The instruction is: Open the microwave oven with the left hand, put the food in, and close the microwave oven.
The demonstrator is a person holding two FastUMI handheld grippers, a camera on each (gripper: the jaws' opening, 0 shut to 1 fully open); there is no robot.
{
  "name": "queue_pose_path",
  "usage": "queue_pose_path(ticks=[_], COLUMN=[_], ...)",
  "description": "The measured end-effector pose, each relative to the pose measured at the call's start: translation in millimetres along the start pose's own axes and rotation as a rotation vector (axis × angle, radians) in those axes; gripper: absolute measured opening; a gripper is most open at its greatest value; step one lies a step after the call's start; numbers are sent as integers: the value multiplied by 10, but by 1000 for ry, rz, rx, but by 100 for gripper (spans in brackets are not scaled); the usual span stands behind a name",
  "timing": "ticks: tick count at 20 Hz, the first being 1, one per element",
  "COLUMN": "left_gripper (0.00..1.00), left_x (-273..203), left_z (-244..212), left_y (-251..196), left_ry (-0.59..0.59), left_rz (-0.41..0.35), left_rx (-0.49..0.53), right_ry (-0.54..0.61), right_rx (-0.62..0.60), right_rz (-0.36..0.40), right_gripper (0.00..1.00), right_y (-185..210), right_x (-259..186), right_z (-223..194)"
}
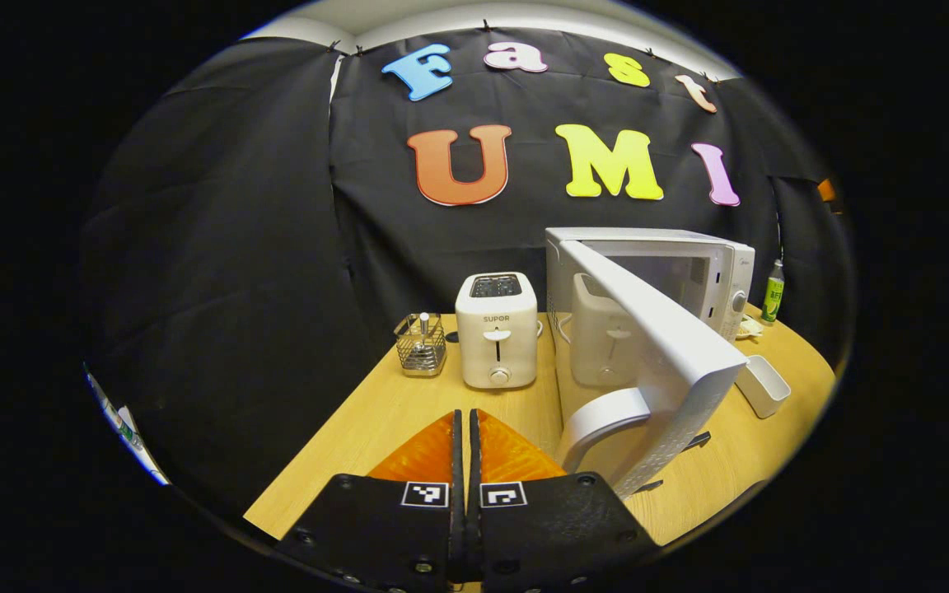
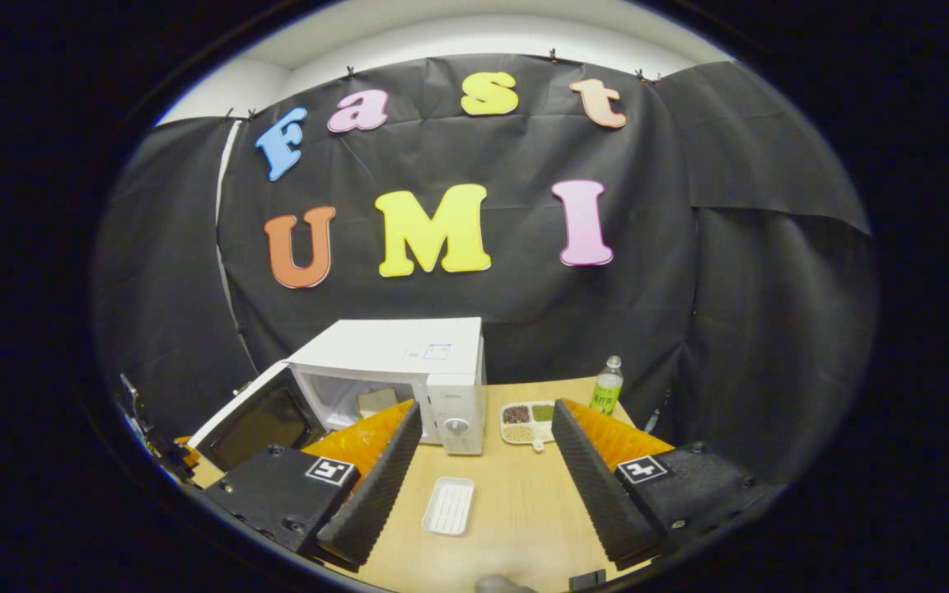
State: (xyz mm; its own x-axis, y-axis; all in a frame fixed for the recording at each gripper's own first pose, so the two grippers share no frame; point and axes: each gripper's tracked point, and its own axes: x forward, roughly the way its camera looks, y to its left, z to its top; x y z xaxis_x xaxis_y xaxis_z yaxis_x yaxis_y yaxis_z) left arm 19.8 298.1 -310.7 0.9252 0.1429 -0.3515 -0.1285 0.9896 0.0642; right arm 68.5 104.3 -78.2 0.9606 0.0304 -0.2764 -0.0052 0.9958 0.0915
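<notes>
Left gripper view shows my left hand-held gripper [image 1: 466,428] pressed together, holding nothing, just beside the handle [image 1: 602,416] of the open microwave door [image 1: 656,329]. My right hand-held gripper [image 2: 483,449] is spread and empty above the counter [image 2: 516,511]. Food, seemingly a slice of bread [image 2: 376,401], sits inside the microwave [image 2: 396,362], so closing looks next: I should push the door's outer face near the handle, swinging steadily until it latches, without shoving the microwave.

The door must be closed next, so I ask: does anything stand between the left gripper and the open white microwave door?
Nothing visible does. The left gripper, shut, sits just left of the white microwave door and its curved handle, with bare wooden table between. The white toaster stands farther back, aside.
</notes>
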Motion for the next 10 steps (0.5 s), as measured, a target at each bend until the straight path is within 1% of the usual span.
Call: queue_pose_path(ticks=[1,2,3,4,5,6,7,9,10], left_gripper=[0,0,0,0,0,0,0,0,0], left_x=[-2,3,-2,-4,-4,7,-1,-46,-48], left_z=[-5,24,37,30,27,21,23,3,14], left_y=[-8,-34,-77,-139,-151,-175,-197,-285,-322], left_ry=[7,0,-4,-9,-13,-10,-10,-7,-6], left_rz=[7,3,-10,-26,-24,-31,-34,-50,-57], left_rx=[6,9,7,9,22,24,16,11,9], right_ry=[4,11,16,15,16,21,22,19,23], right_rx=[-3,-3,-3,-1,1,1,1,-3,-7], right_rz=[-5,-6,-4,-5,-2,2,6,10,9], right_gripper=[100,92,92,100,100,92,100,100,92], right_y=[-28,-44,-36,-33,-23,-7,3,17,19], right_x=[1,5,3,0,-4,-16,-17,-19,-17], right_z=[-12,-17,-29,-18,-18,-25,-29,-9,-14])
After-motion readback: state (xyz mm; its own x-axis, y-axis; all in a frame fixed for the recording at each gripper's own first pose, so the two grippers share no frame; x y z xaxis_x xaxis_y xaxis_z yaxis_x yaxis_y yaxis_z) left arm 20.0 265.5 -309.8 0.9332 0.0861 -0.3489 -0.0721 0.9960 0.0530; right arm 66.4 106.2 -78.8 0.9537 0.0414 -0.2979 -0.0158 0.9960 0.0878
